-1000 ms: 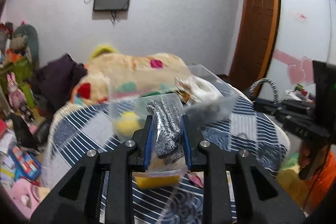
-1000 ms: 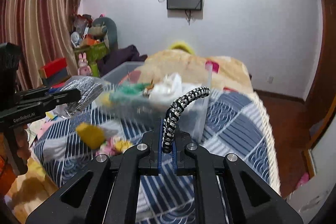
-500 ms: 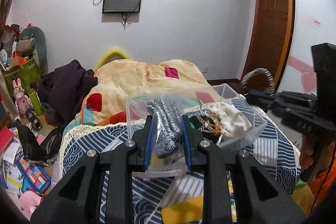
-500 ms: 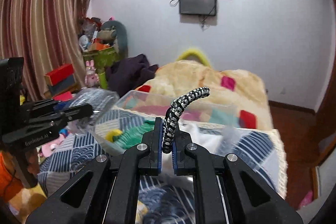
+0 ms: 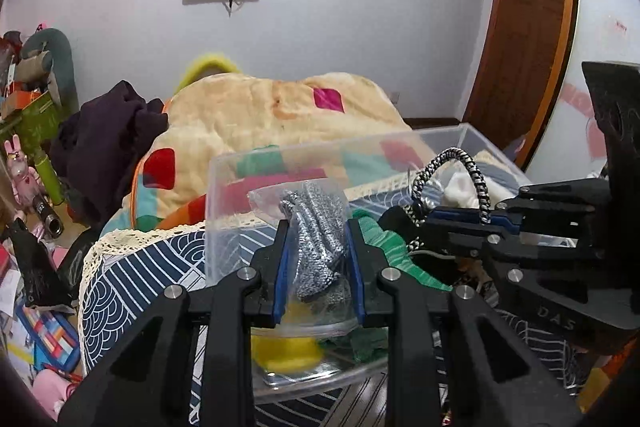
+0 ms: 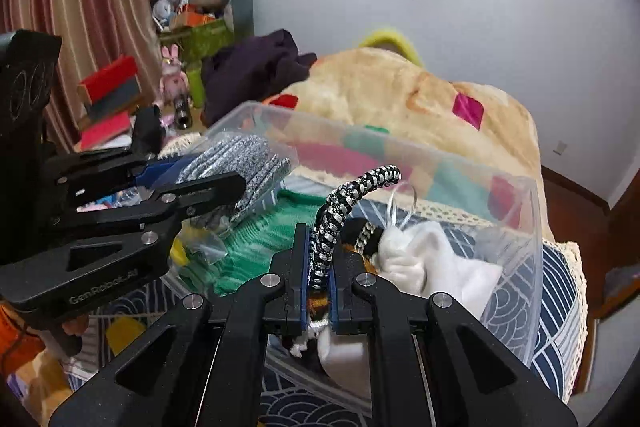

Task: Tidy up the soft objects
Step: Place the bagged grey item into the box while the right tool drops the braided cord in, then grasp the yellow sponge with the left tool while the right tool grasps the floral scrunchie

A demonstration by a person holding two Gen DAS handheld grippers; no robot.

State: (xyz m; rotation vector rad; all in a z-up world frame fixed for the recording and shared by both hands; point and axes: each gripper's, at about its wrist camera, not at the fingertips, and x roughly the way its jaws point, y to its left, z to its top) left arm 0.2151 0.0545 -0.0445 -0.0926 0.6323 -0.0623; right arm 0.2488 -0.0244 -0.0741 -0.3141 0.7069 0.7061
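While our left claw (image 5: pixel 319 263) pinches the clear bagged grey knit gloves (image 5: pixel 318 247) and our right claw (image 6: pixel 319 269) clamps the black-and-white braided cord (image 6: pixel 352 195) over the frame-centre clear plastic bin (image 6: pixel 520 247), both could snag its rim.

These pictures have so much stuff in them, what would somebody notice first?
First, the two black tongs meeting over the clear plastic storage box on the bed. The left tongs pinch a clear bag of grey knitted gloves, and the right tongs grip a black-and-white braided cord arching upward. Inside the box lie a green knitted cloth and a white fabric bundle.
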